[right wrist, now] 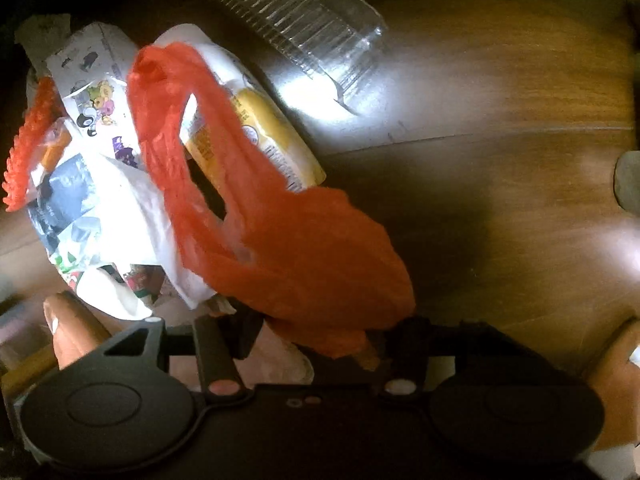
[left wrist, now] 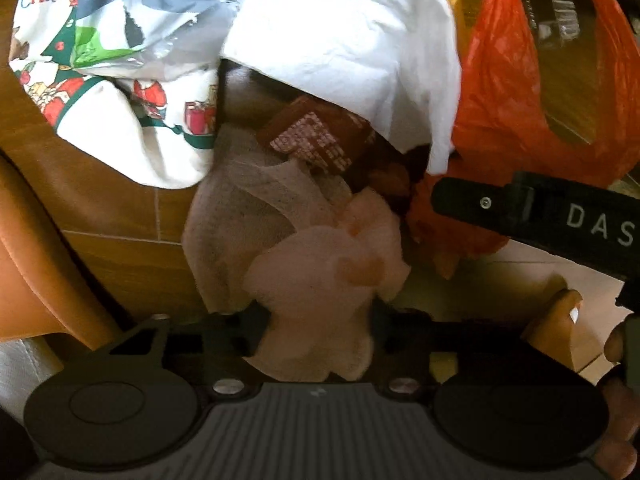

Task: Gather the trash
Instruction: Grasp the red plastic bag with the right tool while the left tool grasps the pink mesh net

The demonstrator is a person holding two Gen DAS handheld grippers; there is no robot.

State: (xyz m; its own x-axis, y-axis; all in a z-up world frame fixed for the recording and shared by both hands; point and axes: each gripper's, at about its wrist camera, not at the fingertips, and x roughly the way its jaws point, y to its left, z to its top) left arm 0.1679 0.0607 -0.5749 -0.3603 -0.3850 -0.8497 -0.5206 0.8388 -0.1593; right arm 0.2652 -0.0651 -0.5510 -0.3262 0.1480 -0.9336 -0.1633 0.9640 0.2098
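Observation:
My left gripper [left wrist: 320, 312] is shut on a crumpled, stained tissue [left wrist: 332, 272], held just in front of a pile of trash. The pile holds a white paper sheet [left wrist: 348, 44], a Christmas-print wrapper [left wrist: 120, 120], a brown packet [left wrist: 320, 140] and a grey cloth-like wad [left wrist: 236, 216]. An orange plastic bag [left wrist: 532, 92] hangs at the right. My right gripper [right wrist: 320, 332] is shut on that orange plastic bag [right wrist: 288, 252]; one of its fingers [left wrist: 520, 208] shows in the left wrist view. The trash pile [right wrist: 100, 184] lies to its left.
A clear ribbed plastic container [right wrist: 312, 24] and a yellow-labelled packet [right wrist: 260, 132] lie on the wooden table [right wrist: 500, 120]. An orange-brown chair seat [left wrist: 32, 248] and tiled floor [left wrist: 120, 216] lie below at left. Hands hold both grippers.

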